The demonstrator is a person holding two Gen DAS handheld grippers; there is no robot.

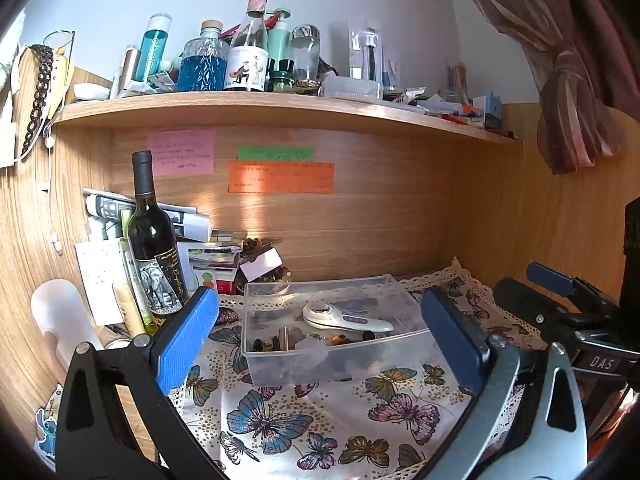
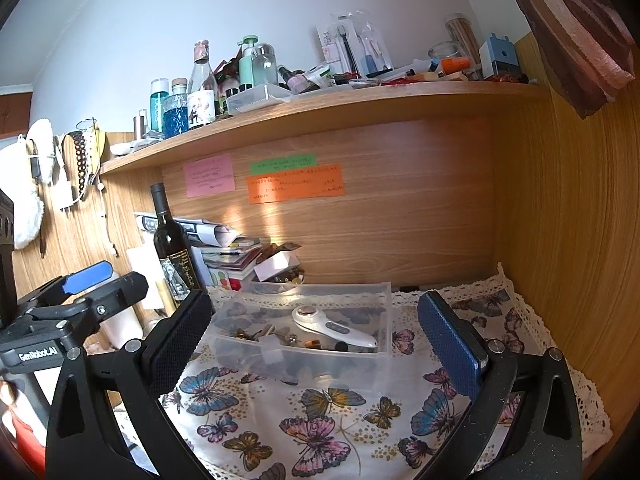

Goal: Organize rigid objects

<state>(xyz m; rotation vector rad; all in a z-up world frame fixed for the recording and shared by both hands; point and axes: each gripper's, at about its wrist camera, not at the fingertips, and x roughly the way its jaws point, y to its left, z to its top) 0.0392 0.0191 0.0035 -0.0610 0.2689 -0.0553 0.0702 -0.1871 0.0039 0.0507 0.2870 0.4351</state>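
Note:
A clear plastic box (image 1: 332,364) stands on the butterfly cloth (image 1: 312,424) in front of both grippers. In it lie a white handheld device (image 1: 344,318) and several small dark items. My left gripper (image 1: 320,344) is open and empty, its jaws wide either side of the box, a little short of it. My right gripper (image 2: 316,344) is open and empty too, held just before the box (image 2: 376,312); the white device (image 2: 332,326) shows between its fingers. The right gripper also shows in the left wrist view (image 1: 560,292), and the left gripper in the right wrist view (image 2: 88,280).
A dark wine bottle (image 1: 154,240) stands left of the box beside stacked papers and books (image 1: 196,236). A wooden shelf (image 1: 280,108) above carries several bottles and toiletries. Wooden panels close the back and right sides. A white container (image 1: 60,316) sits at far left.

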